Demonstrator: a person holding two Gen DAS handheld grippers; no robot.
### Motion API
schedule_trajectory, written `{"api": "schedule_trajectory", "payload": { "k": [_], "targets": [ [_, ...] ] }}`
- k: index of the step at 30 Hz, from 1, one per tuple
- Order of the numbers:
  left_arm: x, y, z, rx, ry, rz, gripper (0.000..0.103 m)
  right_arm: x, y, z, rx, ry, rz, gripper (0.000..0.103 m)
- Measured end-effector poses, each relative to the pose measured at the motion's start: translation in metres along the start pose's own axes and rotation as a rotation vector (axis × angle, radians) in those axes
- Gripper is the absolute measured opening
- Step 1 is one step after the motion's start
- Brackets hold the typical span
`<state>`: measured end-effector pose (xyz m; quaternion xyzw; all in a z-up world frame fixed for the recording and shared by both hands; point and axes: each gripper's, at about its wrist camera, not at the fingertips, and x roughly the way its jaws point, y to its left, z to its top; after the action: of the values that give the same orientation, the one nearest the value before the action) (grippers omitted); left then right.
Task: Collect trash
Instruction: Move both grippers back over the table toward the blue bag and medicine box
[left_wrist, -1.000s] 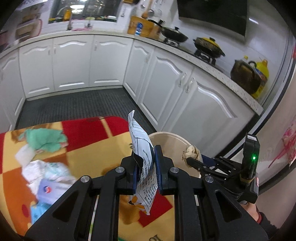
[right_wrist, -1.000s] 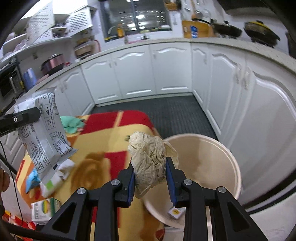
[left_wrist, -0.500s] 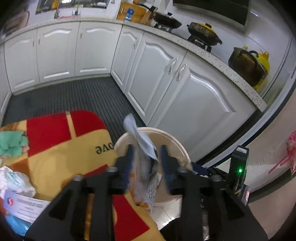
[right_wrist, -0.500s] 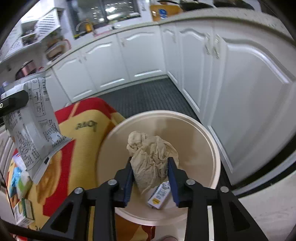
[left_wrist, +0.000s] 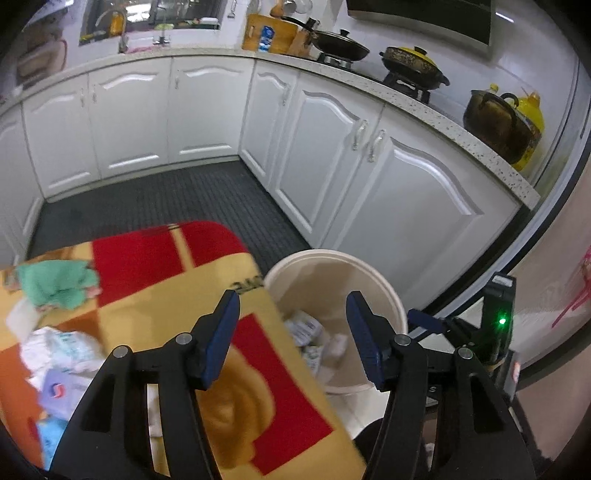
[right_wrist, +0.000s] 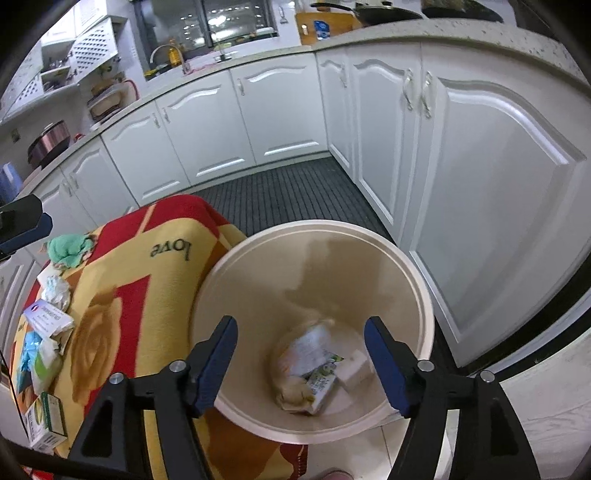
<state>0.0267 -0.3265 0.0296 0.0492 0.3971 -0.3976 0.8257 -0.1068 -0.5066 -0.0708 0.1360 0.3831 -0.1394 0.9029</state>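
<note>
right wrist view shows the kitchen with white cabinets (right_wrist: 288, 114) from 9 to 3 o'clock and a dark ribbed floor mat (right_wrist: 291, 195) under them. at 9 o'clock lies the red and yellow blanket (right_wrist: 122, 295) on the table, and touching its edge, at the centre, stands the beige bin (right_wrist: 417, 295).

one second ago both tongs were clenched: the right on a crumpled brown paper, the left on a printed snack bag. now both are released and nothing is between the fingers. the right tongs (right_wrist: 301, 363) hang over the mouth of the bin, and the brown paper (right_wrist: 293, 393) lies on the bottom at 6 o'clock, with the snack bag (right_wrist: 308, 349) on top of it and a small carton (right_wrist: 325, 384) beside. the left tongs (left_wrist: 293, 332) are also wide, over the edge between blanket and bin (left_wrist: 388, 291).

so two pieces are collected, i think, but the task is not finished. more trash waits on the blanket at 9 o'clock in the left wrist view: a green cloth (left_wrist: 55, 282), white crumpled tissues (left_wrist: 62, 350), a pale packet (left_wrist: 61, 391), something light blue (left_wrist: 51, 437). in the right wrist view a small box (right_wrist: 46, 421) lies at 8 o'clock. both tongs probably should go back there next.
</note>
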Motion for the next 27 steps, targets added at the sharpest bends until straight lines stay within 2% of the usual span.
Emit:
{"api": "schedule_trajectory", "payload": {
  "k": [8, 20, 27],
  "targets": [
    [-0.031, 0.029, -0.02, -0.016, -0.016, 0.086, 0.059, -0.009, 0.039, -0.002, -0.056, -0.004, 0.056, 0.071],
    [-0.082, 0.077, -0.054, -0.09, -0.008, 0.119, 0.059, -0.03, 0.092, -0.016, -0.132, 0.016, 0.15, 0.072],
    [-0.109, 0.126, -0.084, -0.17, 0.03, 0.161, 0.059, -0.033, 0.124, -0.024, -0.192, 0.039, 0.189, 0.072]
  ]
}}
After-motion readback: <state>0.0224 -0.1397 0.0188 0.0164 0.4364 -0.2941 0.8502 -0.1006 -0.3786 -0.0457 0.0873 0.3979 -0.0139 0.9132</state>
